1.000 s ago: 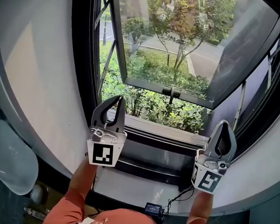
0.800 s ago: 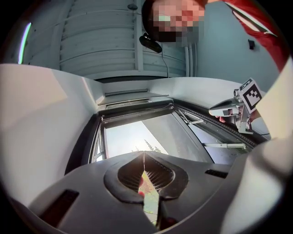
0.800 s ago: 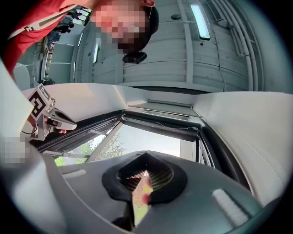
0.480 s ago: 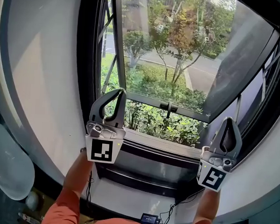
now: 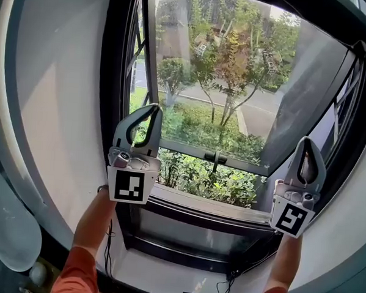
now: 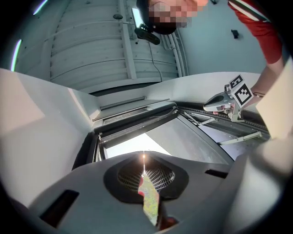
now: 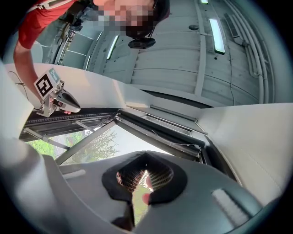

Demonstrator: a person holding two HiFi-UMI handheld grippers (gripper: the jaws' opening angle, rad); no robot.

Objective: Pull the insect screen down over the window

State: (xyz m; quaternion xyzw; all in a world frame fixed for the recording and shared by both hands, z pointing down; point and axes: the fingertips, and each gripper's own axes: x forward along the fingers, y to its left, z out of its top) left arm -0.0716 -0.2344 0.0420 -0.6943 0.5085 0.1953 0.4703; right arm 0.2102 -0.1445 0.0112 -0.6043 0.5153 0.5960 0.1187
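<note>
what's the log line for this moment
grey left claw: shut, empty | grey right claw: shut, empty | dark-framed glass window: open | claws: pointing up

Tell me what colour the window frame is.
Black. The window frame shows best in the head view.

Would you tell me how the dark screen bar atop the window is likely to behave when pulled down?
The screen bar looks long, slim and rigid, so it is probably light. Pulled at one end only, it may skew. Its smooth finish could be slippery.

Matt plastic tongs (image 5: 149,108); mtl frame (image 5: 116,59)
</note>
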